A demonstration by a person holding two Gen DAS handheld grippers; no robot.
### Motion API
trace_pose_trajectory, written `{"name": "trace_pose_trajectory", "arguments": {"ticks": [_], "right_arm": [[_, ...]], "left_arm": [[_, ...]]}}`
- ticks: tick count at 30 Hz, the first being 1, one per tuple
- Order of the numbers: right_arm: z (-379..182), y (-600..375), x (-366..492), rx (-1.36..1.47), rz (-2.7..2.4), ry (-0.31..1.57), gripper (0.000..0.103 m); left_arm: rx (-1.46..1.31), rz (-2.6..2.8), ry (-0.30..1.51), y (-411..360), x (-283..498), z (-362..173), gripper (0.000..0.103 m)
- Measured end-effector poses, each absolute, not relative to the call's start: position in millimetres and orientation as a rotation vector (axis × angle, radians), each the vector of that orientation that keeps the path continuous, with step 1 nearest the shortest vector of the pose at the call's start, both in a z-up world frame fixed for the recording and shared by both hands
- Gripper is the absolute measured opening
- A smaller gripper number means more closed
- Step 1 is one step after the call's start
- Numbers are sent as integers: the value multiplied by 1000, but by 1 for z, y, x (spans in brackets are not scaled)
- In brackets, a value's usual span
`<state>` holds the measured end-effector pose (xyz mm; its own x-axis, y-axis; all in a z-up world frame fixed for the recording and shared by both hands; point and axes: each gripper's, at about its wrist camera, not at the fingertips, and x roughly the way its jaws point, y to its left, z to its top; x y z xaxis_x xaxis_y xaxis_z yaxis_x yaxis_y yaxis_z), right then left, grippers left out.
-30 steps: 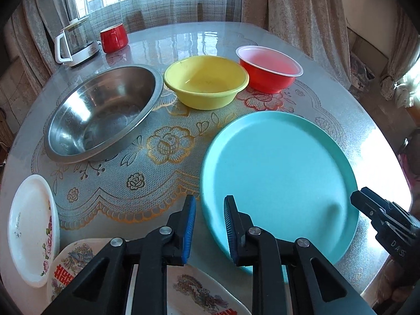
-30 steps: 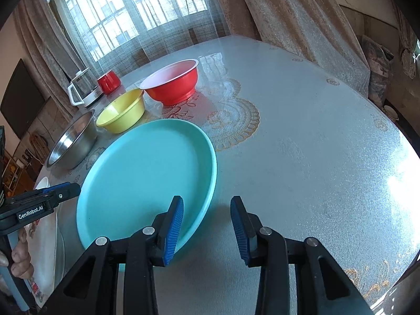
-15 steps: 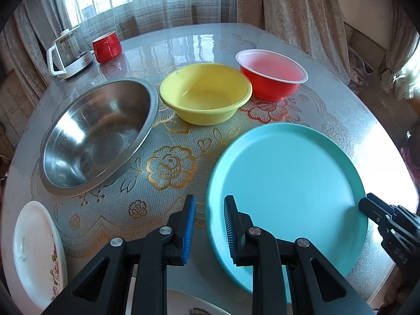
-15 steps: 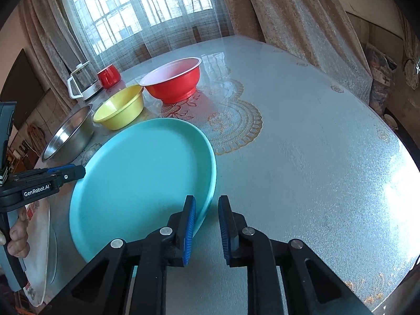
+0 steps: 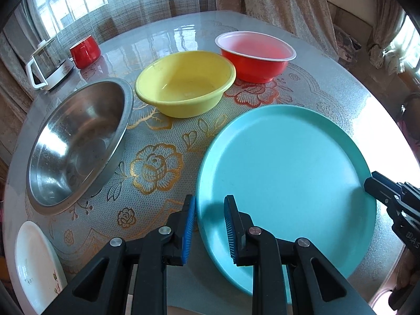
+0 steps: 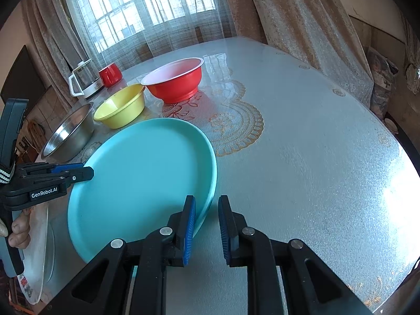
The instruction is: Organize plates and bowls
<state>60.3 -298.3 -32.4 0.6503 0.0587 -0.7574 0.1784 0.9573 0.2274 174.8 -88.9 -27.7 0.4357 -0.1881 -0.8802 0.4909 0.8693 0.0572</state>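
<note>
Turquoise plastic plate (image 5: 286,173), large and shallow, lies flat on the surface (image 6: 302,136) nearest me, with the yellow bowl (image 5: 185,84), red bowl (image 5: 256,56) and steel bowl (image 5: 78,141) lined up beyond it. My right claw (image 6: 206,227) has just been closing, and its jaws now pinch the plate's right rim between the pads. My left claw (image 5: 208,229) straddles the left rim, jaws narrow, but I cannot tell whether the pads touch it. To lift well, I judge both grips should sit firmly before raising evenly, keeping the plate level.
</note>
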Motion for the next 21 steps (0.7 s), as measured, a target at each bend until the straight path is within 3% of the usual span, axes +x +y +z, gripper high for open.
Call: {"name": "trace_pose_trajectory", "arguments": {"ticks": [7,21], "right_arm": [[-32,-307,65,291,-102,870,11],[-30,-329,77,314,-147,891,13]], "left_arm": [[329,-462,1029,-100,169,-28,23],[209,-429,1014,-99,156,-23,23]]}}
